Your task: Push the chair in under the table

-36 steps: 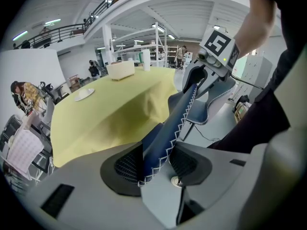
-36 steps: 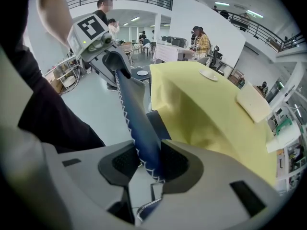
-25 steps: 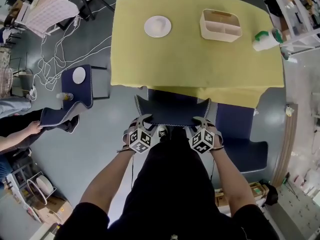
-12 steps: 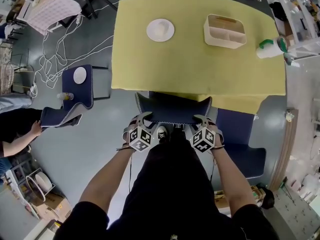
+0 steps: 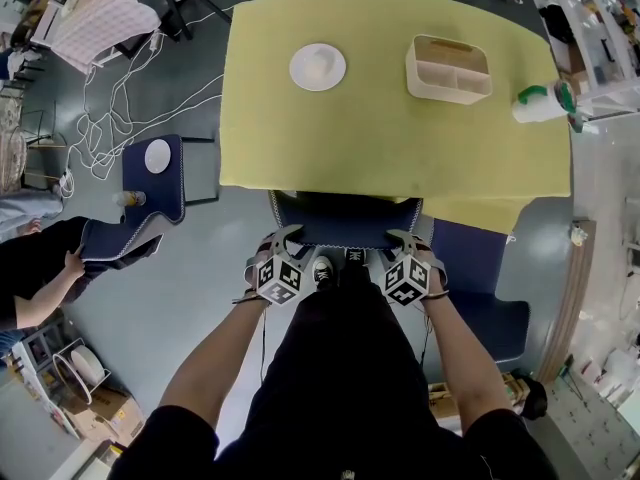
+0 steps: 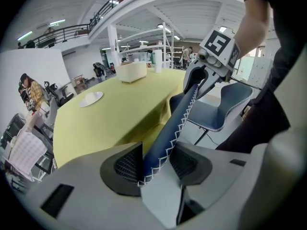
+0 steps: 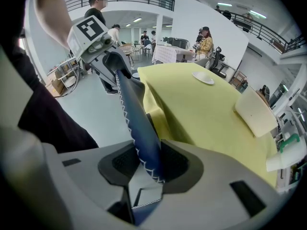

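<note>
Chair (image 5: 345, 223) has slid deeper under the table (image 5: 400, 128). We clamp its back with left gripper (image 5: 284, 234) and right gripper (image 5: 404, 237), pushing evenly.

Your chair (image 5: 345, 220) is dark blue and upholstered, with white zigzag stitching running along its edge. It stands upright right in front of you, its back towards you, facing the table (image 5: 390, 138). The seat is tucked out of sight beneath the near edge, so only the curved backrest with its raised corners shows. The table wears a plain yellow cloth that hangs down over the near side, just beyond the backrest.
</note>
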A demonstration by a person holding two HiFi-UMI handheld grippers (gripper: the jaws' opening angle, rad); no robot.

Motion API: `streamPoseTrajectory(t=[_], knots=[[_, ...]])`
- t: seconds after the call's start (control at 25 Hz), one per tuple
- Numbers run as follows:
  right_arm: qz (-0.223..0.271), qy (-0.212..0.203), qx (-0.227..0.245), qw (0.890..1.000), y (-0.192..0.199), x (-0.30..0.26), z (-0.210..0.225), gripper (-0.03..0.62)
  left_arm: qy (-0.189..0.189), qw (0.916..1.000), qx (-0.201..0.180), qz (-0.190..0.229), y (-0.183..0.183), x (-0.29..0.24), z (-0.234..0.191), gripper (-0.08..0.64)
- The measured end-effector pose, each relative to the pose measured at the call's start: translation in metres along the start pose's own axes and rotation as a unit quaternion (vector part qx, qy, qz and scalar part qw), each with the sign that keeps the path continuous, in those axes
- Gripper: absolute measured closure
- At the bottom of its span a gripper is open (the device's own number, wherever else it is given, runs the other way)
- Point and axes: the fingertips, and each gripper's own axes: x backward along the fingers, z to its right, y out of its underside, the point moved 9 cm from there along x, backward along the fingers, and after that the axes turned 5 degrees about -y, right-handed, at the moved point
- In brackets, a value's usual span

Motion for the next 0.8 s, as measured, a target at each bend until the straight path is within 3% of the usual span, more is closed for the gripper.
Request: streamPoseTrajectory(t=[0.8], knots=[[0.006, 0.003, 0.004, 1.0, -0.016, -0.009, 0.041, 0.46, -0.01, 0.9999, 0.005, 0.002, -0.018, -0.02, -0.034, 0.376]])
